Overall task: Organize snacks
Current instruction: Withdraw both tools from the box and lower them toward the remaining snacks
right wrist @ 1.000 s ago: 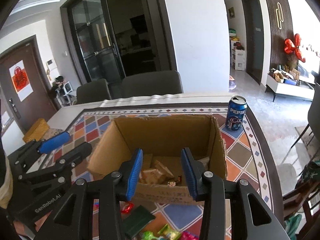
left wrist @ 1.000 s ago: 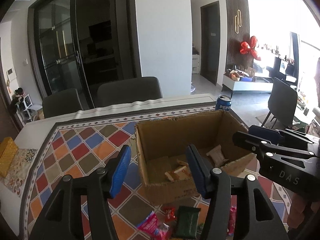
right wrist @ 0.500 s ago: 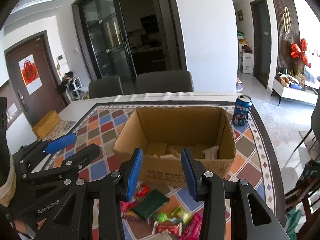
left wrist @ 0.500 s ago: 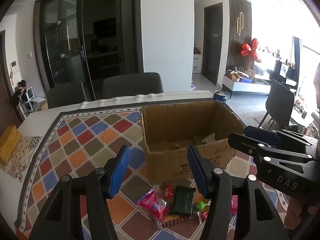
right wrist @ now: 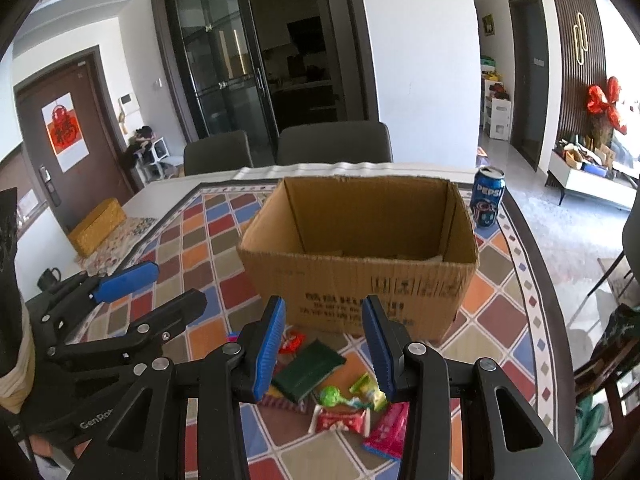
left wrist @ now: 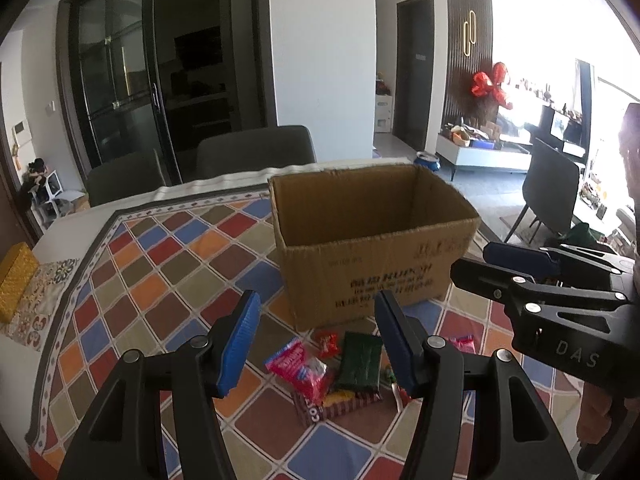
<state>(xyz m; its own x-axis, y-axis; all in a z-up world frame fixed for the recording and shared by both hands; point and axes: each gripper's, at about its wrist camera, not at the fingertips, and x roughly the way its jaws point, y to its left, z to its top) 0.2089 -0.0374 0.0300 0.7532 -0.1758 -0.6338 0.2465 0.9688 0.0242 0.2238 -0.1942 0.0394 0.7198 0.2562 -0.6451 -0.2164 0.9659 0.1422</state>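
Blue Pepsi can (right wrist: 487,200) beside printed cardboard box (right wrist: 360,256); left gripper (left wrist: 316,344) marked GenRobot, right gripper (right wrist: 324,348) marked DAS, both parted, empty.

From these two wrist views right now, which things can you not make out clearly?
- Floor of the cardboard box: in both views its near wall hides what lies inside.
- Soda can: in the left wrist view the box hides all but its top.
- Printing on the box front: blurred in the right wrist view, upside down and faint in the left.
- Snack pile: in the right wrist view the right gripper covers its edges; the wrappers' labels are too small.
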